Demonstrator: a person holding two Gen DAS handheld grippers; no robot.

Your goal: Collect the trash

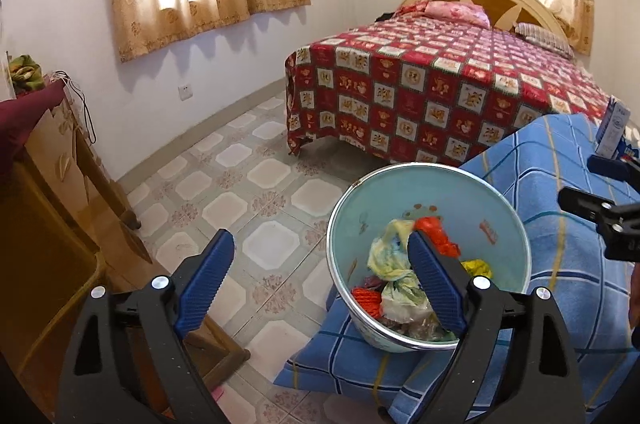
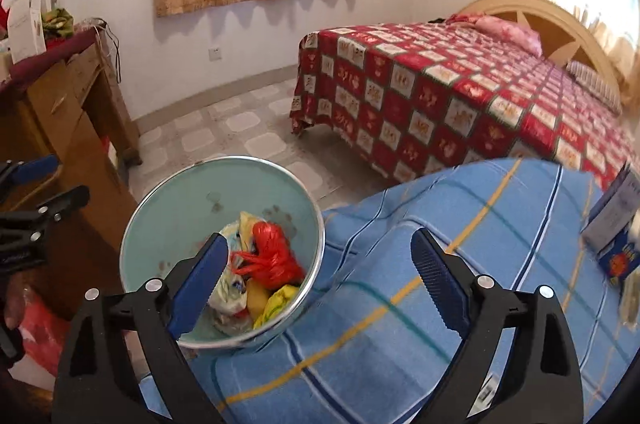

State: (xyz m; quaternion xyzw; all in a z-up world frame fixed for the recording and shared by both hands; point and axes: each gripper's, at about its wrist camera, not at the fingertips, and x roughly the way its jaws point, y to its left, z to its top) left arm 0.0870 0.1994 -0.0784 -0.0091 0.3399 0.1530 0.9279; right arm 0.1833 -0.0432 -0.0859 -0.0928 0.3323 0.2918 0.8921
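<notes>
A pale green trash bin (image 1: 492,199) with a metal rim stands on the floor beside a surface covered by a blue plaid cloth (image 1: 560,284). It holds crumpled bags, red (image 2: 266,256), yellow and white. My left gripper (image 1: 320,244) is open and empty, its right finger over the bin. My right gripper (image 2: 320,252) is open and empty above the bin's right rim and the cloth (image 2: 440,264). A blue and white carton (image 2: 618,232) stands on the cloth at the right; it also shows in the left wrist view (image 1: 612,131). The bin also shows in the right wrist view (image 2: 168,212).
A bed with a red patterned cover (image 1: 440,91) fills the back right. A wooden cabinet (image 1: 60,183) with clutter on top stands at the left. Tiled floor (image 1: 240,183) lies between them. Something red (image 2: 40,328) lies low at the left.
</notes>
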